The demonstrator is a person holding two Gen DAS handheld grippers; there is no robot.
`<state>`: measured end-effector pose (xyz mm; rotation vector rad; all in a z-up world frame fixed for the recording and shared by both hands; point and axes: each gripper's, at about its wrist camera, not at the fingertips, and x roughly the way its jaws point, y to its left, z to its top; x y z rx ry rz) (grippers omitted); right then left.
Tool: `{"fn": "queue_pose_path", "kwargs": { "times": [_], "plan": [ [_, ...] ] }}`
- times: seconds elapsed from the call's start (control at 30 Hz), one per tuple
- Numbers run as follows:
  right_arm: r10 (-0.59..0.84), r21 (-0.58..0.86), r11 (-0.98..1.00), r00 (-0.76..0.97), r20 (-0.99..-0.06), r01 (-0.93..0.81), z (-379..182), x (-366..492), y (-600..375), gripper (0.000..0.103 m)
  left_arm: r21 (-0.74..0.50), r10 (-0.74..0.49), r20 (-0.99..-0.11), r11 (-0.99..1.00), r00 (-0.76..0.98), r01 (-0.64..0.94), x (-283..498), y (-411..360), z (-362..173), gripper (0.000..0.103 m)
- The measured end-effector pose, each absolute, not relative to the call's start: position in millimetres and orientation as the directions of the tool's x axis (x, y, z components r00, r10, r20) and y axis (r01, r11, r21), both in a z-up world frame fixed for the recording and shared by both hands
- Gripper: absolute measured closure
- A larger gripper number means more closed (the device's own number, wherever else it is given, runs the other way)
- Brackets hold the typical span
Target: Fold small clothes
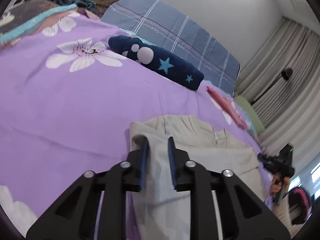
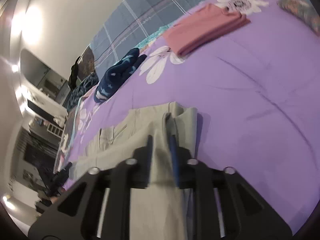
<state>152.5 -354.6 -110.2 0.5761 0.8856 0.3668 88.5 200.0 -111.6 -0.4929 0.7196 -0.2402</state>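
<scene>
I have both grippers clamped on the near hem of the pale beige cotton garment (image 1: 200, 140): left gripper (image 1: 159, 150) pinching one corner, right gripper (image 2: 162, 150) pinching the other, cloth pulled up between each pair of pads. The garment lies flat on the purple floral bedspread (image 1: 70, 110), near its front edge, long axis running straight away from both grippers. Judgement: neither hand is nearer; next move carries the hem forward over the far end.
</scene>
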Motion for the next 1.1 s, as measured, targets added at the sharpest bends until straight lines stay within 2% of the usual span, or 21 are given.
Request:
{"fn": "queue_pose_path", "kwargs": {
  "times": [0.17, 0.23, 0.33, 0.5, 0.57, 0.6, 0.73, 0.8, 1.1],
  "plan": [
    [0.518, 0.54, 0.83, 0.555, -0.65, -0.142, -103, 140, -342, 0.08, -0.501, -0.392, -0.62, 0.864, 0.68, 0.042, 82, 195, -125, 0.081],
    [0.515, 0.521, 0.839, 0.543, -0.663, -0.159, -104, 142, -338, 0.081, -0.496, -0.393, -0.623, 0.867, 0.676, 0.046, 82, 194, -128, 0.092],
    [0.511, 0.528, 0.838, 0.541, -0.668, -0.14, -106, 149, -335, 0.081, -0.507, -0.393, -0.617, 0.861, 0.682, 0.038, 86, 194, -129, 0.094],
    [0.48, 0.501, 0.855, 0.575, -0.663, -0.136, -102, 149, -339, 0.064, -0.48, -0.381, -0.635, 0.876, 0.672, 0.043, 89, 190, -128, 0.094],
    [0.452, 0.479, 0.87, 0.582, -0.676, -0.12, -103, 150, -339, 0.064, -0.472, -0.378, -0.639, 0.88, 0.67, 0.047, 90, 188, -127, 0.094],
    [0.461, 0.486, 0.865, 0.576, -0.675, -0.122, -104, 151, -339, 0.064, -0.474, -0.38, -0.634, 0.879, 0.674, 0.051, 90, 187, -125, 0.094],
    [0.469, 0.478, 0.867, 0.557, -0.686, -0.141, -108, 154, -336, 0.086, -0.481, -0.375, -0.619, 0.875, 0.69, 0.044, 90, 188, -117, 0.096],
    [0.459, 0.456, 0.876, 0.564, -0.687, -0.157, -104, 153, -334, 0.092, -0.484, -0.376, -0.614, 0.874, 0.695, 0.045, 90, 189, -113, 0.097],
    [0.48, 0.475, 0.86, 0.611, -0.629, -0.187, -71, 153, -339, 0.094, -0.555, -0.407, -0.533, 0.83, 0.742, 0.057, 101, 196, -85, 0.098]
  ]
}}
